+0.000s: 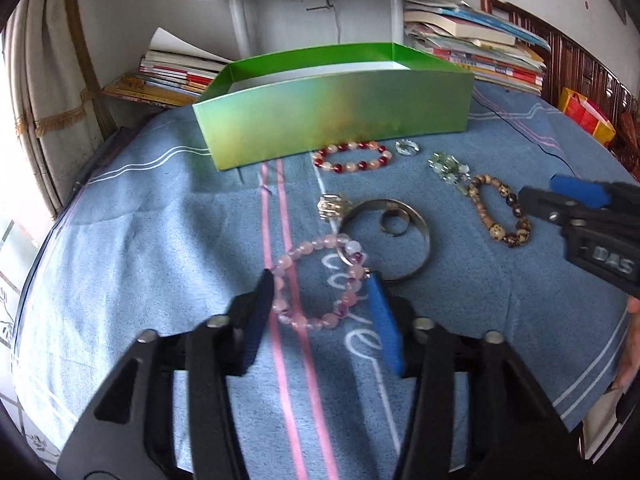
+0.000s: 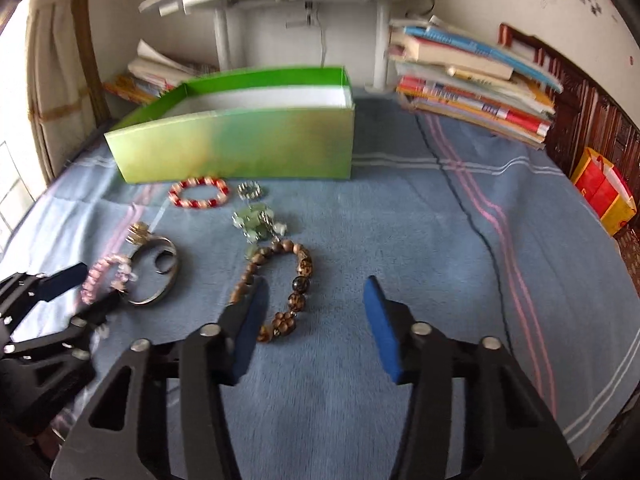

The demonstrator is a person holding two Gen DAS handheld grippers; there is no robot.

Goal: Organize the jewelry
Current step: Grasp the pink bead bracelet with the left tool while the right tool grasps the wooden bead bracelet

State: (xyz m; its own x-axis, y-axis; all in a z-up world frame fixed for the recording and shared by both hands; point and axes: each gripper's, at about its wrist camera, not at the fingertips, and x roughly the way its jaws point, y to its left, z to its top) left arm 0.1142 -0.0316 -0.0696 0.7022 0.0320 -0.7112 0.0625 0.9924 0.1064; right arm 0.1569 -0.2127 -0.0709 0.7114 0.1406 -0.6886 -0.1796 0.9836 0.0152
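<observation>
The pink bracelet [image 1: 316,284] lies on the blue cloth [image 1: 160,240] between the wide-open fingers of the left gripper [image 1: 322,286], seemingly ungripped. The right gripper [image 2: 316,292], also wide open and empty, hovers beside the brown bracelet [image 2: 280,288]. The green box [image 1: 332,116] stands beyond.

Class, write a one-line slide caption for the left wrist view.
Open left gripper straddles a pink bead bracelet on blue cloth, green box beyond.

Both cameras look forward and down along their own jaws toward the green box [image 1: 332,108] [image 2: 240,140]. The left wrist view sits low and close over the pink bead bracelet [image 1: 316,280] in front of the box. The right wrist view sits right of it, near the brown bead bracelet [image 2: 280,288]. Both views share the box, the jewelry before it, and the book stack [image 1: 476,40] [image 2: 472,80] behind.
</observation>
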